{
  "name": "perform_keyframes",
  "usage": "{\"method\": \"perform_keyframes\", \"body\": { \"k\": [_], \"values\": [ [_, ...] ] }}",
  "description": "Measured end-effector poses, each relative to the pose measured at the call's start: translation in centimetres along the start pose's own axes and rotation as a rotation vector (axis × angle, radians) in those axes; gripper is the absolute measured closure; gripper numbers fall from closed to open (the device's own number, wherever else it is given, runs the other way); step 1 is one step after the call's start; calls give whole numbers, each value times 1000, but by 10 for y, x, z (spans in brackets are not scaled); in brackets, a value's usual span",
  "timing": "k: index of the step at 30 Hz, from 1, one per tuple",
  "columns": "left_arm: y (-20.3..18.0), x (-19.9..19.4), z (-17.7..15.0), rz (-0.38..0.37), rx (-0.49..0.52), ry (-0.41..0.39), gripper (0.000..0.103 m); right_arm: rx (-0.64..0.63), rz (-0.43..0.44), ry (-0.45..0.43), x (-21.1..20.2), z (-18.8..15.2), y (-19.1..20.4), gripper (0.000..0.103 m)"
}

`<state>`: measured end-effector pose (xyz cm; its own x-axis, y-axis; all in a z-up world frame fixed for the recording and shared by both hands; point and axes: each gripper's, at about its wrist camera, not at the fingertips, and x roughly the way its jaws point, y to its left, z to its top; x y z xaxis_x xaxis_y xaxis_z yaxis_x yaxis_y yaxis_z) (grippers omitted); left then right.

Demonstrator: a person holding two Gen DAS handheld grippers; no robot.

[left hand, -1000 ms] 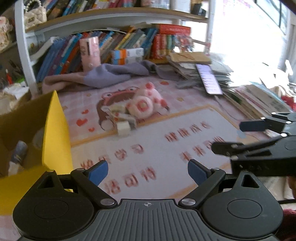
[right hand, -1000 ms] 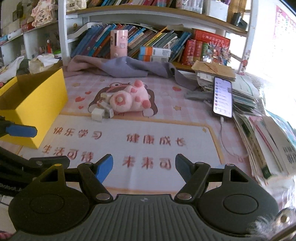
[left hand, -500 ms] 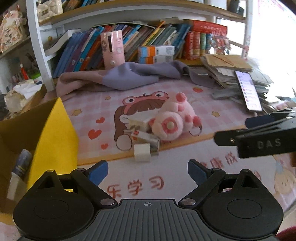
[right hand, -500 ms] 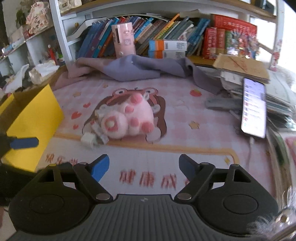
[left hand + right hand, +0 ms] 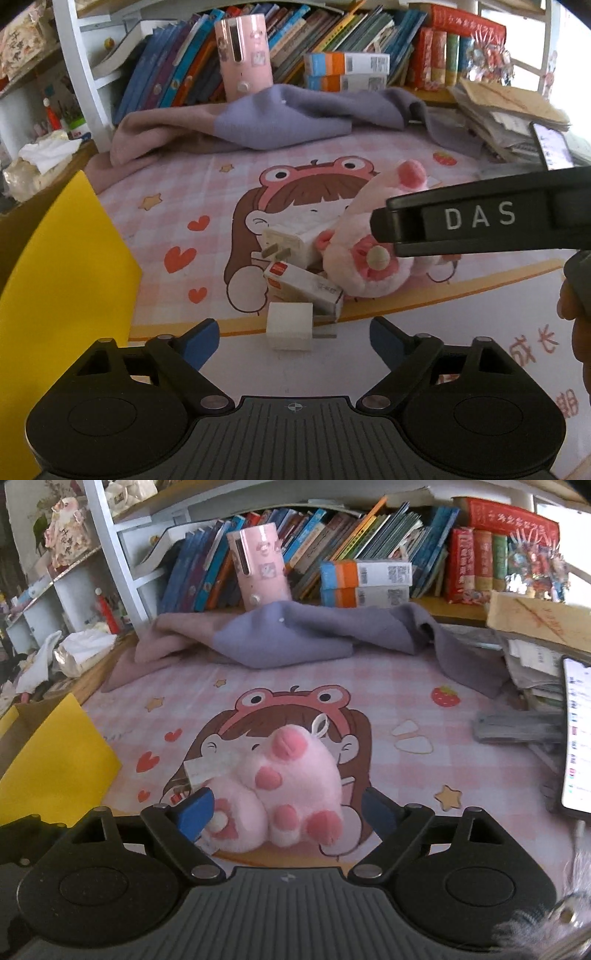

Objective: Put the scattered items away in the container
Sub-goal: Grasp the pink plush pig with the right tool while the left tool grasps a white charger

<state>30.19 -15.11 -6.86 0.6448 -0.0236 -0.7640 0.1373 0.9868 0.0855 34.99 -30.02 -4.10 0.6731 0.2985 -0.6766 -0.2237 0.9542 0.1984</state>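
Observation:
A pink plush pig (image 5: 291, 794) lies on the cartoon desk mat, between the open fingers of my right gripper (image 5: 286, 814), which is not closed on it. In the left wrist view the pig (image 5: 369, 254) lies beside a white charger with prongs (image 5: 291, 242), a small white and red box (image 5: 303, 288) and a white cube plug (image 5: 290, 325). My left gripper (image 5: 293, 339) is open, with the cube plug between its fingertips. The yellow box (image 5: 70, 280) stands at the left; it also shows in the right wrist view (image 5: 51, 760).
A purple-grey cloth (image 5: 295, 635) lies behind the mat, under a shelf of books. A pink cylinder (image 5: 260, 568) stands there. A phone (image 5: 576, 734) and stacked papers (image 5: 535, 627) sit at the right. The right gripper's arm (image 5: 480, 221) crosses the left wrist view.
Both grippers have moved forward toward the pile. The right one now straddles the plush pig and the left one has reached the cube plug. Both stayed open.

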Motion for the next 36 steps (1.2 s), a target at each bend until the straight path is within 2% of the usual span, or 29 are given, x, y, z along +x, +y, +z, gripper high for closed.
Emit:
{"method": "perform_keyframes", "body": {
  "k": [4,7,11,17,20,23,26,27,36],
  "values": [
    [2,10,2,-8,-19,9,18,-21,21,0,13,3,1,10],
    [7,17,3,-26,-66,19,25,-9,42,5,22,5,-2,8],
    [10,23,1,-45,-97,37,43,15,70,26,35,7,-5,6],
    [4,22,2,-50,-51,25,61,79,115,65,48,4,-14,5],
    [5,22,2,-51,-54,27,61,93,128,76,49,4,-15,7],
    [6,21,2,-55,-73,37,61,86,135,80,47,5,-16,16],
    [8,18,2,-69,-91,46,61,73,126,72,39,6,-18,29],
    [9,16,1,-70,-92,46,61,75,122,62,36,7,-20,36],
    [10,-8,-3,-74,-99,22,61,79,86,26,8,3,-29,39]
  ]
}}
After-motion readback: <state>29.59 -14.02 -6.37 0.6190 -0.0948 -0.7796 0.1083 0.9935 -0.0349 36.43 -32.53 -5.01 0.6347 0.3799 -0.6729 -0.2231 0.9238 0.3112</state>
